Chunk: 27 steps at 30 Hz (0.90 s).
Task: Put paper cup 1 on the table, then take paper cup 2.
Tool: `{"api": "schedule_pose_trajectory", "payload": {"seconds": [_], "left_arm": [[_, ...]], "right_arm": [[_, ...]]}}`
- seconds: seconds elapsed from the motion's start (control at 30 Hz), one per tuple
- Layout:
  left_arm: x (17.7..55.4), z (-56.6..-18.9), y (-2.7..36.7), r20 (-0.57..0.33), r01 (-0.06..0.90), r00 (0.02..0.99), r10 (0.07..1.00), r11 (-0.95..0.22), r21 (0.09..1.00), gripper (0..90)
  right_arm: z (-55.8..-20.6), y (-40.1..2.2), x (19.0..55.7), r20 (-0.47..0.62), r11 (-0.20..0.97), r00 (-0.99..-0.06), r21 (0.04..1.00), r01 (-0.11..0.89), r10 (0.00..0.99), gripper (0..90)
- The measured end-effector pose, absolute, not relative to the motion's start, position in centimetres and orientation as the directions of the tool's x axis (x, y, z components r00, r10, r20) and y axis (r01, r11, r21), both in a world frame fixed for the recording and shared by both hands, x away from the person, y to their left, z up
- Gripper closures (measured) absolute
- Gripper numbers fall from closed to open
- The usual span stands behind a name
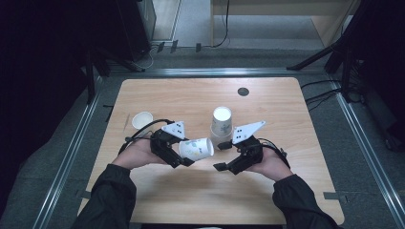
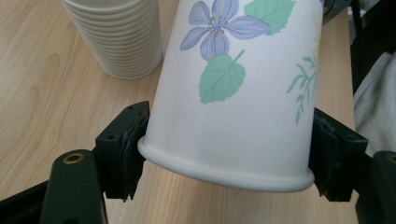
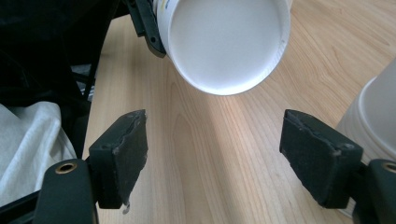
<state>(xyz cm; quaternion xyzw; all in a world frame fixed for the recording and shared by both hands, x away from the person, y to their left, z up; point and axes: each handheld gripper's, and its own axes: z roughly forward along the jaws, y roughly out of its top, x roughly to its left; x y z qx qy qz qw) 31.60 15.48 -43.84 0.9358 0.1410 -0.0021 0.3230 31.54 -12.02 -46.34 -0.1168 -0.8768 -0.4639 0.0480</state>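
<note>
A white paper cup with blue flowers and green leaves (image 1: pixel 197 149) (image 2: pixel 233 93) lies on its side in the air, just above the wooden table (image 1: pixel 267 95). My left gripper (image 1: pixel 184 152) (image 2: pixel 229 158) is shut on it near its rim, one pad on each side. The cup's white base (image 3: pixel 229 46) points toward my right gripper (image 1: pixel 222 156) (image 3: pixel 215 144), which stands open a short way off with only bare table between its pads. A stack of upside-down paper cups (image 1: pixel 221 125) (image 2: pixel 119 37) (image 3: pixel 373 112) stands just behind the two grippers.
A single white cup (image 1: pixel 142 119) stands upright at the table's left, with a thin stick (image 1: pixel 126 121) beside it. A small dark disc (image 1: pixel 243 91) lies near the far edge. Dark stands and cables surround the table.
</note>
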Motion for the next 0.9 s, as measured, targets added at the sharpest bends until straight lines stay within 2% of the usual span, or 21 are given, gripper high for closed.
{"api": "schedule_pose_trajectory", "payload": {"seconds": [0.53,0.9], "left_arm": [[31.8,-44.0,13.7,-0.077,0.235,0.971,0.225,-0.850,0.472,24.3],[31.8,-44.7,12.0,-0.087,0.213,0.977,0.195,-0.878,0.429,24.3]], "right_arm": [[-46.8,-11.7,31.4,0.182,0.567,-0.968,0.785,0.249,0.173,22.2],[-47.3,-11.0,31.3,0.177,0.590,-0.970,0.771,0.241,0.166,22.2]]}}
